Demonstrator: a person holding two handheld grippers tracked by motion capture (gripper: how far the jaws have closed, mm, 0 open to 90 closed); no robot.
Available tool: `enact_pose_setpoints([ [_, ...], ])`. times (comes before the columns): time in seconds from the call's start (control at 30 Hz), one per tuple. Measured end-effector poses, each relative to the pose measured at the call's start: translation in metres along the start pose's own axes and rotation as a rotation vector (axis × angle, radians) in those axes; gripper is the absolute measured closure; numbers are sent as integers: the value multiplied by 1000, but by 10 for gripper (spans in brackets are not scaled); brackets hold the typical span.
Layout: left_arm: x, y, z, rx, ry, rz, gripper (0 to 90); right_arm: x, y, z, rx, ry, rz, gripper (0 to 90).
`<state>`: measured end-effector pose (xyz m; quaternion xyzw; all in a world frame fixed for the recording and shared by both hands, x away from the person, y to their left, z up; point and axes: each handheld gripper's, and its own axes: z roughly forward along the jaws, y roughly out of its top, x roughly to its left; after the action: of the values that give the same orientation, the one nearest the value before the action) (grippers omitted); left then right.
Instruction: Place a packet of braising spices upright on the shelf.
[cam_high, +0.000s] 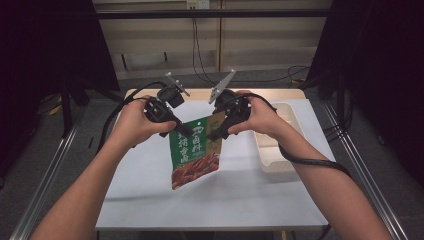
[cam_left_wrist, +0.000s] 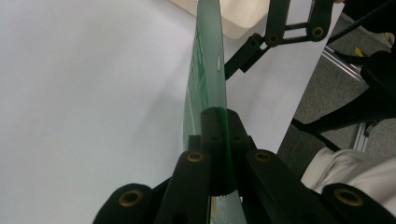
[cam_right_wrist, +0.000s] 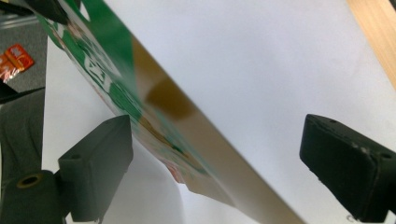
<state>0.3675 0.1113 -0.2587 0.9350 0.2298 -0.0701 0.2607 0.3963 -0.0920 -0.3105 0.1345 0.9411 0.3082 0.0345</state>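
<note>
- I have the snack bag (cam_high: 194, 152) lifted off the white table (cam_high: 150, 190), hanging between my two tongs with its bottom edge clear of the surface.
- My left tongs (cam_high: 181, 131) are clenched on the bag's top edge near its left corner; in the left gripper view the two black jaws meet on the thin green film (cam_left_wrist: 205, 93) with no gap.
- My right tongs (cam_high: 214, 134) sit at the top right corner, but they are released: in the right gripper view the jaws stand wide apart and the bag's edge (cam_right_wrist: 154, 116) runs slantwise between them, touching or nearly touching the nearer jaw.
- So I judge the whole load hangs from the left tongs alone.
- The bag looks light and floppy, a glossy plastic pouch; it hangs flat and a little tilted, lower on the left-tongs side.
- That sheen suggests it is slippery, so a pinch on the flat sealed strip at the top should hold better than one on the bulging middle.
- The contents seem soft; I would not squeeze the body.
- For a second hold, I would close the right tongs on the top seam just beside that corner.
- A pale tray (cam_high: 272, 150) lies on the table beyond the right tongs.
</note>
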Motion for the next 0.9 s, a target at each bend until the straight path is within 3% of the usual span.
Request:
enact_pose_setpoints([
  [0.03,0,1,0,10,-2,9,900,3,3,1,28,-7,-4,93],
  [0.07,-1,1,1,-7,-3,-3,900,3,3,1,28,-7,-4,93],
  [0.2,1,3,1,0,-6,7,900,5,8,3,52,4,-24,104],
  [0.3,1,4,3,-1,-13,9,900,6,11,4,61,13,-68,160],
  [0.6,-1,8,6,-15,-10,9,900,7,15,4,108,68,-85,286],
  [0.63,-1,9,5,-14,-18,5,900,7,16,4,108,77,-98,351],
  [0.7,0,10,5,2,-17,29,900,8,16,3,110,88,-108,367],
  [0.83,-1,9,7,-32,-16,-5,900,9,18,6,141,95,-134,398],
  [0.9,0,9,6,-23,-17,7,900,10,19,6,143,96,-132,420],
])
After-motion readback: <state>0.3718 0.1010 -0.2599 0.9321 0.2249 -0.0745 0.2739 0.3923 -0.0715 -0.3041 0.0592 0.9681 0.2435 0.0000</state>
